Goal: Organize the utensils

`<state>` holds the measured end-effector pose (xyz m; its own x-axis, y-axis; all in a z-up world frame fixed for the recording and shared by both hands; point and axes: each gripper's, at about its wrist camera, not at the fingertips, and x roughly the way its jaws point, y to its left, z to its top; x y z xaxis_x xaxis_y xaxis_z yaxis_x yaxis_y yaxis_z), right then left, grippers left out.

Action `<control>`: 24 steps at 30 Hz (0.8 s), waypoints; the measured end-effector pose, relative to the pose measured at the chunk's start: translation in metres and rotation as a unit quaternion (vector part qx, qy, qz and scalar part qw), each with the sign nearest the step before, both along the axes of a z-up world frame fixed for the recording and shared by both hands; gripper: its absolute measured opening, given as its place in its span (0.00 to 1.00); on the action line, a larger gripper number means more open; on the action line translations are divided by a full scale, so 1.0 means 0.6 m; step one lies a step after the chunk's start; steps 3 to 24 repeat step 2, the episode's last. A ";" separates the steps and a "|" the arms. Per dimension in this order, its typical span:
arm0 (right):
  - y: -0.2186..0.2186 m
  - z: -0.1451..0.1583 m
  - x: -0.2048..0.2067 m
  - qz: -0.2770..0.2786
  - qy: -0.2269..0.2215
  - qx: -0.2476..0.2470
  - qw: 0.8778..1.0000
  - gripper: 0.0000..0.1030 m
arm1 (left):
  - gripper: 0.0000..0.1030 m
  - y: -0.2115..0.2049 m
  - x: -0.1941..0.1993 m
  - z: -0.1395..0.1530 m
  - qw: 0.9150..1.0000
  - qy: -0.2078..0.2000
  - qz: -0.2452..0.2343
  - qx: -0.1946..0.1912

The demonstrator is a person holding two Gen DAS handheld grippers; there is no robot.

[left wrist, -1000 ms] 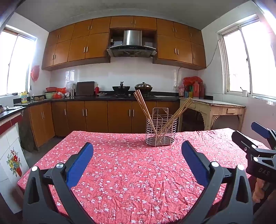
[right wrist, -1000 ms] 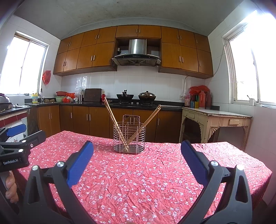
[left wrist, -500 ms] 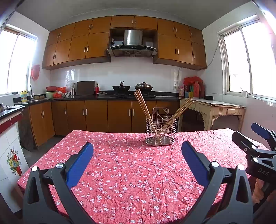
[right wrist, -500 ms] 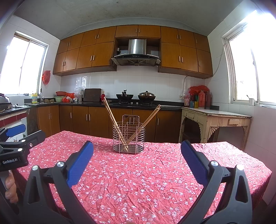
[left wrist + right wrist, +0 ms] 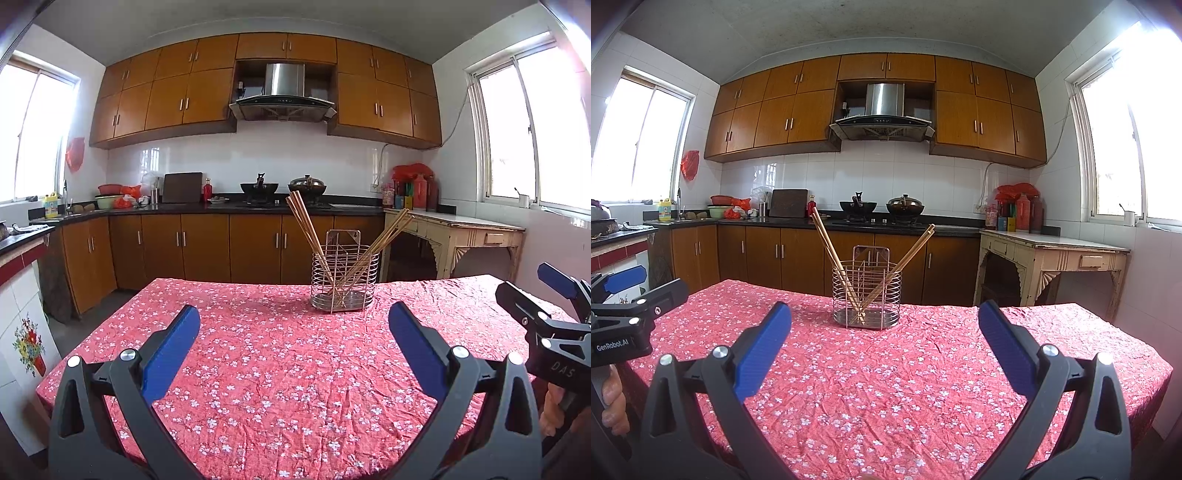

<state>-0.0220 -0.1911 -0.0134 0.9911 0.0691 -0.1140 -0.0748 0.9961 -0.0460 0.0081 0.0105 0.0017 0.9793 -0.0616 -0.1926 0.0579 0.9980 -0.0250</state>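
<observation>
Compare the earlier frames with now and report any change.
Nothing visibly changed. Both the left gripper and the right gripper hang open over the red tablecloth, and the chopsticks lean in the wire holder as before.

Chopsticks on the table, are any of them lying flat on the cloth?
No, the chopsticks all stand leaning inside the wire holder, with none on the tablecloth.

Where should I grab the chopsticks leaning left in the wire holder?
Grip the left-leaning chopsticks on the bare upper shafts, above the rim of the wire holder. Come from above with the open right hand-held gripper, fingers either side of the bundle. Below the rim the wire rings block them; the tilt suggests pulling along the lean.
</observation>
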 end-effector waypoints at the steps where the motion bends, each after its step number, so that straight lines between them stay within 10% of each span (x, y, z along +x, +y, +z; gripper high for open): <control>1: 0.000 -0.001 0.000 0.000 0.000 0.000 1.000 0.96 | 0.98 0.000 0.000 0.000 1.000 0.000 -0.001 -0.001; 24: 0.000 -0.001 0.000 0.000 0.000 0.000 1.000 0.96 | 0.98 0.000 -0.001 0.000 1.000 0.000 -0.002 -0.001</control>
